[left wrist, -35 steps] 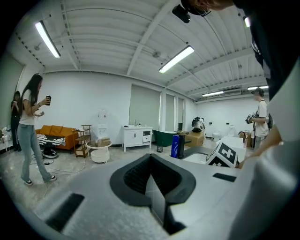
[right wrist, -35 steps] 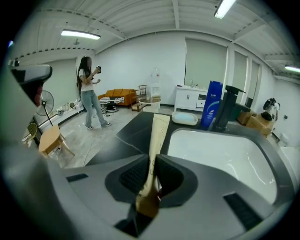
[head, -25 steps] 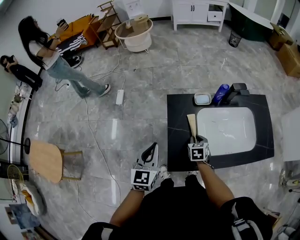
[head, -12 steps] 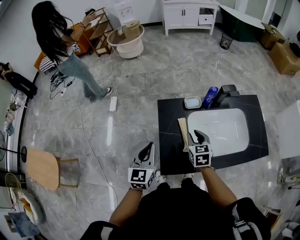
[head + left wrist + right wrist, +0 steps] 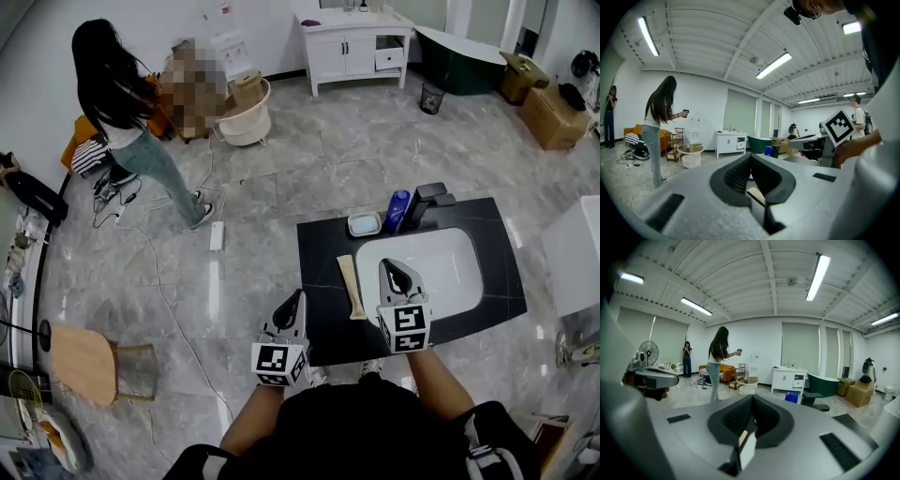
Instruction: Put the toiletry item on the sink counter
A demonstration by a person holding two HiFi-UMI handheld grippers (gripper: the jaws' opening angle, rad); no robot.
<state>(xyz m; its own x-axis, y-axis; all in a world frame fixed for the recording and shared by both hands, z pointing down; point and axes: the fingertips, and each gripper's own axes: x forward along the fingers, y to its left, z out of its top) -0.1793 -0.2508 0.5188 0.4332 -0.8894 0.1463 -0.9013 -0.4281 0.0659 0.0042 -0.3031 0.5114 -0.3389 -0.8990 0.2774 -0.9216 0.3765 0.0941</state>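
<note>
- The flat beige toiletry tube (image 5: 351,287) lies free on the black stone worktop (image 5: 323,246) at the centre of the head view, between the worktop's left edge and the white rounded basin (image 5: 431,267); the task looks done, so the main risk is disturbing it.
- The right tongs (image 5: 393,269) are pressed together and hold nothing; they sit just to the right of the tube, over the basin's rim; a sideways sweep on pulling away could nudge the tube toward the left edge or drag it into the basin.
- The left tongs (image 5: 296,302) are likewise pressed together and empty, just off the worktop's left edge; lifted carelessly, they could knock that edge or clip the tube's near end.
- The blue bottle (image 5: 398,208) and pale soap dish (image 5: 364,224) stand well apart from the tube, along the worktop's upper edge; little danger there.
</note>
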